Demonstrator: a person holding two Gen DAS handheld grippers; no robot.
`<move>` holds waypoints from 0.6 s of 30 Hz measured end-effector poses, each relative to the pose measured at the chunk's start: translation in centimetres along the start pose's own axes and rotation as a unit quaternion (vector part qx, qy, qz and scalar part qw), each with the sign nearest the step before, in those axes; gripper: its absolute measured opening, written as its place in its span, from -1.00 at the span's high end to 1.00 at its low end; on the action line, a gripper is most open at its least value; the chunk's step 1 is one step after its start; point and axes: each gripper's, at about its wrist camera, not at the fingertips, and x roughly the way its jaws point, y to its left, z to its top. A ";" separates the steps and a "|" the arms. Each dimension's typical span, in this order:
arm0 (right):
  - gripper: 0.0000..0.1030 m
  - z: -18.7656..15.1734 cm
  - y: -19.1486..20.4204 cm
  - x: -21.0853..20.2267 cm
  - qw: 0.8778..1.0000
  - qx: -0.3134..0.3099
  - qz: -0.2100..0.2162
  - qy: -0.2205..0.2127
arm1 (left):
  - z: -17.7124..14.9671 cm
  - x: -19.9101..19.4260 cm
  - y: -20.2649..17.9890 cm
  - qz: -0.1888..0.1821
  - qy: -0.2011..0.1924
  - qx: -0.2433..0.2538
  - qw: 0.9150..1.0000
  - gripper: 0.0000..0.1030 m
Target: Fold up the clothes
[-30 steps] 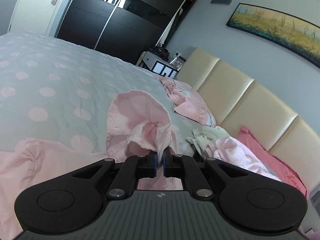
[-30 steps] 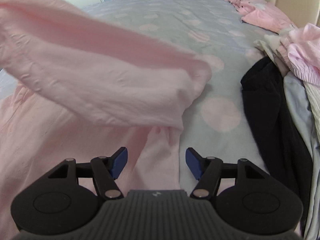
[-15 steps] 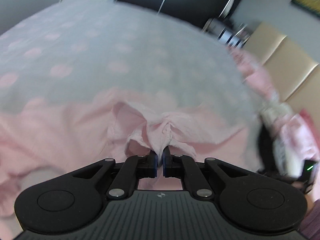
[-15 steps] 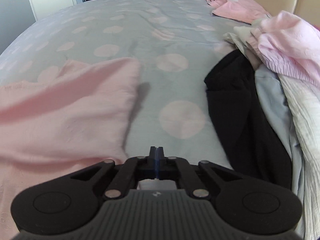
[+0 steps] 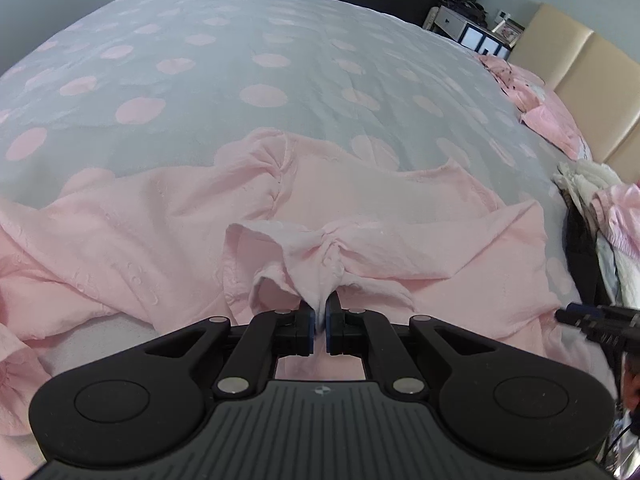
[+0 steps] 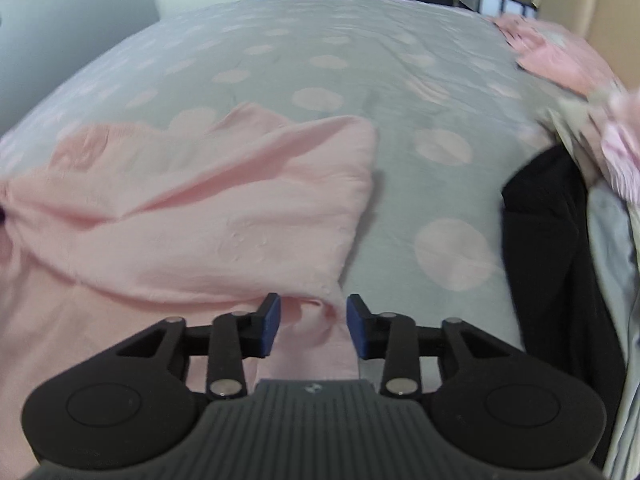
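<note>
Pink garment [image 5: 400, 208] spread on polka-dot bedspread [image 5: 260, 60]. Left gripper [image 5: 319, 322] pinching a gathered fabric tuft; right gripper [image 6: 313, 324] spread, straddling a fold without clamping it. Likely risks: thin tuft slipping free under tension, folded flap dragged askew, snagging on clothes pile [image 6: 560, 240] (black, white, pink) nearby. Soft, crinkled, lightly embossed cotton-like weave; ruched seams, rounded limp edges.

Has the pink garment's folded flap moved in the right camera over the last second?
Yes. The pink garment flap, earlier lifted high across the view, now lies low on the polka-dot bedspread, its edge farther left of the black garment.
</note>
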 end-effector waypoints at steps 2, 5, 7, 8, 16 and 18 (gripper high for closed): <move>0.04 0.0 0.7 0.6 0.999 -0.027 -0.025 -0.007 | 0.4 -0.8 -0.5 -0.023 -0.022 0.007 0.999 0.95; 0.90 0.2 0.4 1.2 0.999 -0.022 -0.023 0.005 | 1.1 -1.0 -0.5 -0.002 -0.031 0.010 0.999 0.94; 0.88 0.2 0.1 1.5 1.000 -0.012 -0.013 0.018 | 1.0 0.9 1.9 0.033 0.019 -0.044 0.998 0.94; 0.88 0.1 0.1 1.6 1.000 -0.015 -0.012 0.020 | 0.8 1.8 2.6 0.038 0.036 -0.055 0.997 0.93; 0.75 -0.2 -0.5 1.1 0.999 -0.010 -0.002 0.035 | 0.5 2.8 1.5 0.084 0.049 -0.017 0.995 0.46; 0.64 -0.1 -1.0 0.2 0.999 -0.005 0.007 0.036 | 0.4 2.5 1.2 0.104 0.044 -0.002 0.994 0.24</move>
